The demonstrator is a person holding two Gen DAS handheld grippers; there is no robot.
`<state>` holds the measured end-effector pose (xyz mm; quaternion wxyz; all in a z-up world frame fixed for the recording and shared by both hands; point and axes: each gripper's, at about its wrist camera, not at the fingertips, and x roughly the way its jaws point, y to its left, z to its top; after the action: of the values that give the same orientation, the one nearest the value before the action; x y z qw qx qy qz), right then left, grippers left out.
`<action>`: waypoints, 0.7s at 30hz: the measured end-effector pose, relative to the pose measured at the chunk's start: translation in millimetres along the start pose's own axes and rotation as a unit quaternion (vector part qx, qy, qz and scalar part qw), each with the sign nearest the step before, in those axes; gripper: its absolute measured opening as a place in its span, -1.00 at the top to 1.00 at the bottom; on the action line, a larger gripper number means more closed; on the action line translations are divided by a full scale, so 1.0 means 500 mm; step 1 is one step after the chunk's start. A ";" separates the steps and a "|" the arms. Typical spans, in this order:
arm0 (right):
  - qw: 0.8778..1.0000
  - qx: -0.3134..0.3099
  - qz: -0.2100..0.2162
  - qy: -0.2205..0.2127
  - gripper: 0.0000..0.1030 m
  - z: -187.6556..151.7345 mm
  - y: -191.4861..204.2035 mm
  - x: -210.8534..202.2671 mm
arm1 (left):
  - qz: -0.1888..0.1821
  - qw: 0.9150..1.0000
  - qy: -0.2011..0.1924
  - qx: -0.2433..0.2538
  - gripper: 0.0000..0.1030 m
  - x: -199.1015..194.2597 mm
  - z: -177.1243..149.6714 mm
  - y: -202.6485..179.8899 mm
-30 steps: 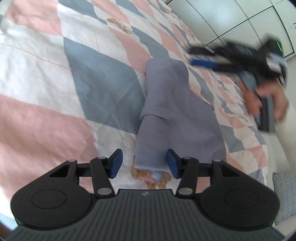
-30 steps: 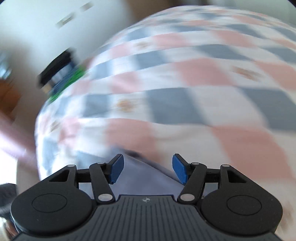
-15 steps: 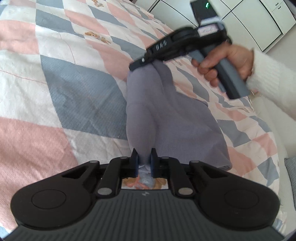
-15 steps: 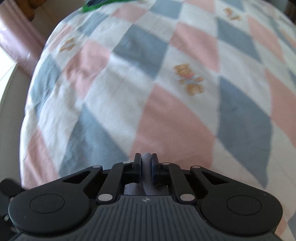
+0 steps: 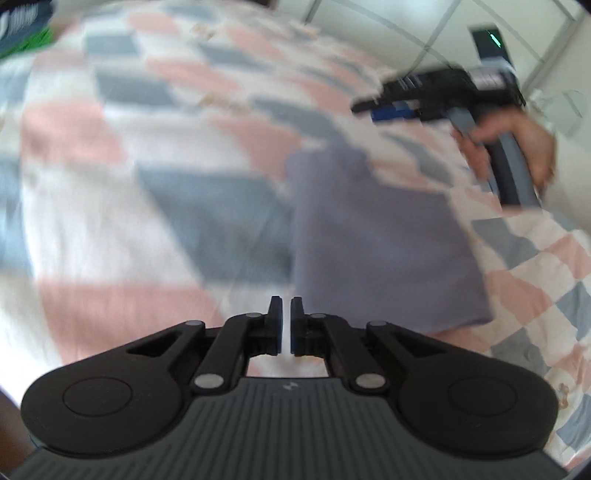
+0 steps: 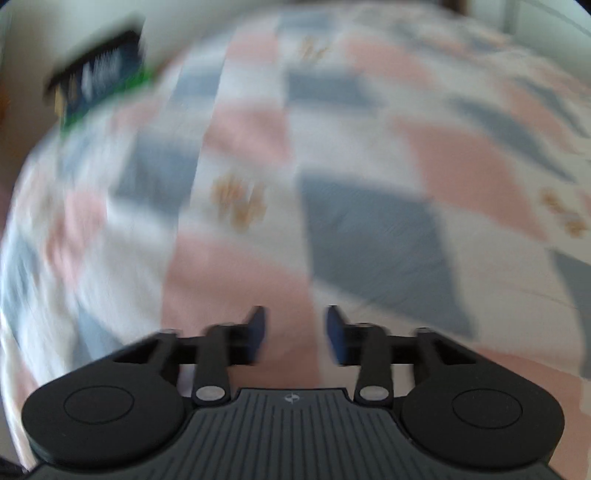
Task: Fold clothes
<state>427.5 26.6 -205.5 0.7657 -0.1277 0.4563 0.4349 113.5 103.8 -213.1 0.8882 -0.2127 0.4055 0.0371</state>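
A lavender garment (image 5: 380, 240) lies folded into a flat rectangle on the checked quilt (image 5: 184, 206), ahead and right of my left gripper (image 5: 285, 325). The left gripper's jaws are nearly together with only a thin gap and nothing between them, just left of the garment's near edge. My right gripper (image 6: 295, 336) is open and empty over the quilt (image 6: 369, 229). It also shows in the left wrist view (image 5: 391, 109), held by a hand beyond the garment's far right corner. Both views are motion-blurred.
A dark blue and green box (image 6: 99, 77) sits at the far left edge of the bed, also seen in the left wrist view (image 5: 22, 26). White cabinet doors (image 5: 443, 33) stand behind the bed. The quilt is pink, grey-blue and white.
Both grippers had closed on the garment's ends half a second ago. Now both have let go and pulled back; the right one has opened, and the garment lies shorter and flat.
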 end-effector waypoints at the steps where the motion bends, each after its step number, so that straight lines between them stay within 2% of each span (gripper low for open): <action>1: 1.000 0.010 -0.001 -0.016 0.13 -0.010 -0.010 -0.041 | -0.011 1.000 -0.006 0.014 0.99 0.006 0.011 -0.012; 3: 0.999 0.025 -0.001 -0.037 0.11 -0.044 -0.026 -0.117 | -0.031 0.998 -0.015 0.044 0.99 0.024 0.030 -0.036; 6: 0.999 0.027 0.027 -0.027 0.13 -0.136 -0.033 -0.181 | -0.039 0.993 -0.004 0.112 0.94 0.094 0.042 -0.069; 8: 0.999 0.020 0.032 -0.004 0.21 -0.197 -0.038 -0.181 | -0.035 0.989 0.014 0.141 0.92 0.156 0.053 -0.080; 10: 1.000 0.017 -0.001 0.021 0.32 -0.250 -0.038 -0.148 | -0.040 0.986 0.022 0.161 0.91 0.196 0.074 -0.081; 11: 0.999 0.007 -0.035 0.014 0.48 -0.269 -0.044 -0.133 | -0.041 0.985 0.024 0.167 0.91 0.206 0.087 -0.083; 12: 0.998 0.013 -0.063 0.004 0.52 -0.276 -0.058 -0.127 | -0.040 0.985 0.023 0.167 0.90 0.203 0.102 -0.085; 15: 0.989 0.077 -0.123 -0.023 0.42 -0.266 -0.094 -0.137 | -0.034 0.988 0.027 0.148 0.84 0.173 0.140 -0.087; 17: 0.985 0.107 -0.131 -0.043 0.38 -0.255 -0.091 -0.172 | -0.032 0.989 0.044 0.135 0.84 0.151 0.149 -0.090; 19: 0.983 0.111 -0.130 -0.062 0.29 -0.261 -0.062 -0.219 | -0.022 0.988 0.072 0.134 0.84 0.137 0.142 -0.097; 21: 0.984 0.110 -0.125 -0.065 0.29 -0.283 -0.017 -0.258 | -0.011 0.986 0.098 0.138 0.76 0.134 0.125 -0.104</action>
<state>324.5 -133.4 -180.5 0.8515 -0.0701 0.4312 0.2900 214.6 75.1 -208.5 0.8655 -0.0953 0.4892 -0.0504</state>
